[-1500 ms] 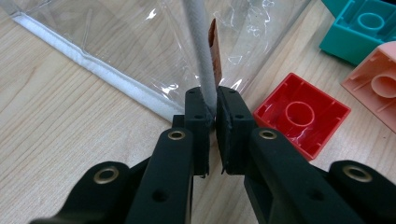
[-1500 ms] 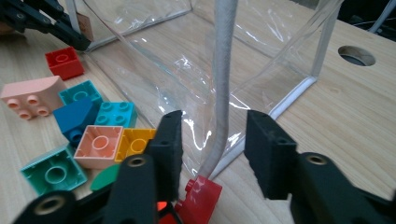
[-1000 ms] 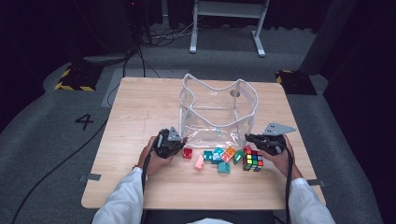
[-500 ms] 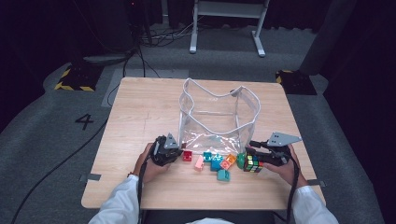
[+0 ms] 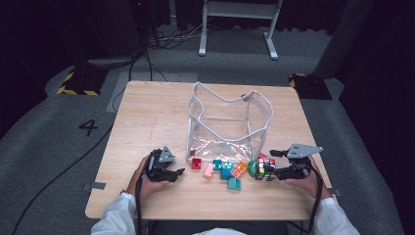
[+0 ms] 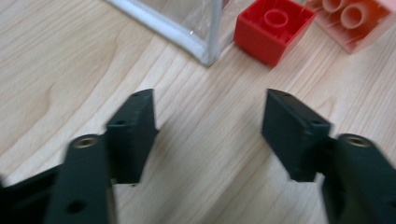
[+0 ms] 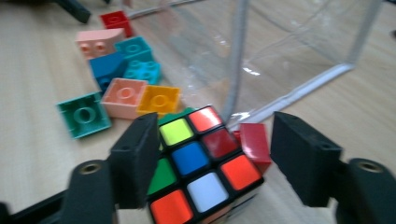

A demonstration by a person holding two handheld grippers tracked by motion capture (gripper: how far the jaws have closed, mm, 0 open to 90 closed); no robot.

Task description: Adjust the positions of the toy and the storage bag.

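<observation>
Left gripper (image 5: 172, 172) rests low over the wooden worktop (image 5: 147, 122), its fingers (image 6: 133, 133) apart and just widened, bare wood between them. A red brick (image 6: 273, 28) lies beyond them, beside the corner of the clear plastic bag (image 5: 227, 122).

Right gripper (image 5: 274, 165) sits at the near right of the worktop. Its fingers (image 7: 137, 158) have also just spread and stand either side of the puzzle cube (image 7: 201, 163); the left one is at the cube's face, and a gap shows at the right one.

Loose toy bricks (image 5: 226, 171) lie in a row between the grippers, against the bag's near wall.
</observation>
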